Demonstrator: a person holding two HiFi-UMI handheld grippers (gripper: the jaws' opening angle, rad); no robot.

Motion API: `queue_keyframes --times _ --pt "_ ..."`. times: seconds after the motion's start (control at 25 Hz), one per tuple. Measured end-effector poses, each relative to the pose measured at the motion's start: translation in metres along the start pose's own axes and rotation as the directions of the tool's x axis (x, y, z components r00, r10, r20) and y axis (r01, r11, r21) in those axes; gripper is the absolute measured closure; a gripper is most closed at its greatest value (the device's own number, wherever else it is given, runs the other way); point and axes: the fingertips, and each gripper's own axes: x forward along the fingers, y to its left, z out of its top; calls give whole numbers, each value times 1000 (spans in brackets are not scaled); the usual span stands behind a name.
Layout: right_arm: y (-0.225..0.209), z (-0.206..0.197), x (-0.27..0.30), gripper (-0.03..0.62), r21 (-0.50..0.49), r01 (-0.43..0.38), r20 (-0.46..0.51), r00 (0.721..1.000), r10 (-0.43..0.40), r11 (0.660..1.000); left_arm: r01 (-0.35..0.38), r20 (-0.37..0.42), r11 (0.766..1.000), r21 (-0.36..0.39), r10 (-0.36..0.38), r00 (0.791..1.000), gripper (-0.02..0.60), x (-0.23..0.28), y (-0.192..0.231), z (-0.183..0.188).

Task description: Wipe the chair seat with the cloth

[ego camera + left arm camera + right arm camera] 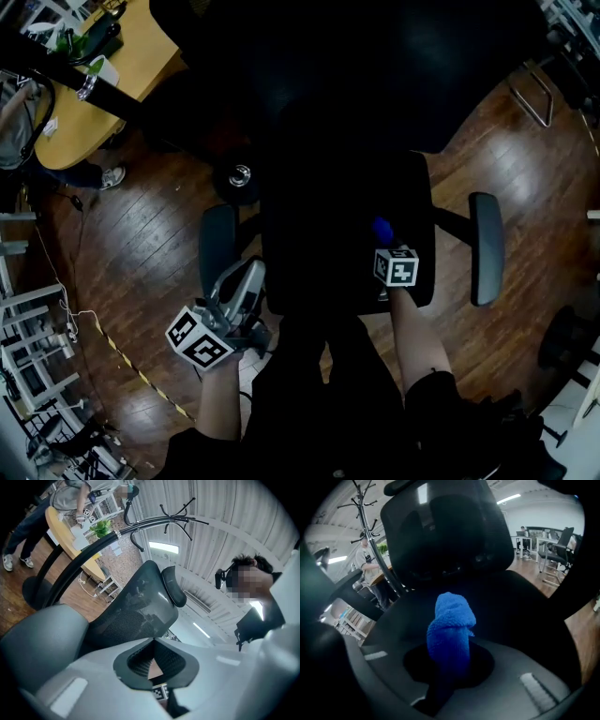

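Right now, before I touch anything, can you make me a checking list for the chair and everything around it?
Surface: chair seat, dark, nothing seen lying on it.
Job's things: blue cloth, bunched up.
Clutter: nothing seen.
Grippers: right gripper, jaws shut on the cloth over the seat; left gripper, jaws shut and empty, beside an armrest.
Cables: thin white cable on the floor, far left.
Surroundings: wooden floor, yellow table, coat rack.
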Motion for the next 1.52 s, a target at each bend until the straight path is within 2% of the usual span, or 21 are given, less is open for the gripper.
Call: queue_keyframes --times 0.16,0.28,0.48,0.72,0.84,1.0,1.12,1.24,1.32,1.52 --pt "-61 6 -32 559 62 123 16 992 -124 991 5 -7 1000 1 -5 1000 589 4 -2 -1" --pt "-89 9 -43 559 116 155 24 987 -159 981 10 -9 1000 1 -10 1000 589 6 -3 -2" --pt "-93 9 -44 559 109 174 29 984 -178 979 9 -4 1000 1 -9 1000 589 3 -3 -3" --pt "-86 10 -45 559 79 160 42 986 -163 984 4 15 1000 6 -4 1000 589 -3 -1 0" --pt "-46 10 -39 559 37 87 68 994 -89 996 6 32 1000 7 -6 999 589 -6 -3 2" --pt "50 -11 -8 559 -15 -107 33 994 107 994 -2 54 1000 12 2 999 589 -13 -6 7" --pt "140 -26 6 559 -67 -263 -26 965 262 963 -16 66 1000 18 14 998 589 -21 -6 10" --pt "220 -54 12 559 -71 -405 -118 911 395 912 -34 84 999 20 32 996 589 -31 -5 12" --pt "255 -71 15 559 -79 -451 -159 886 435 889 -42 93 999 19 40 995 589 -37 -3 13" --pt "265 -75 15 559 -120 -451 -145 889 434 884 -51 105 999 19 49 993 589 -45 2 13"
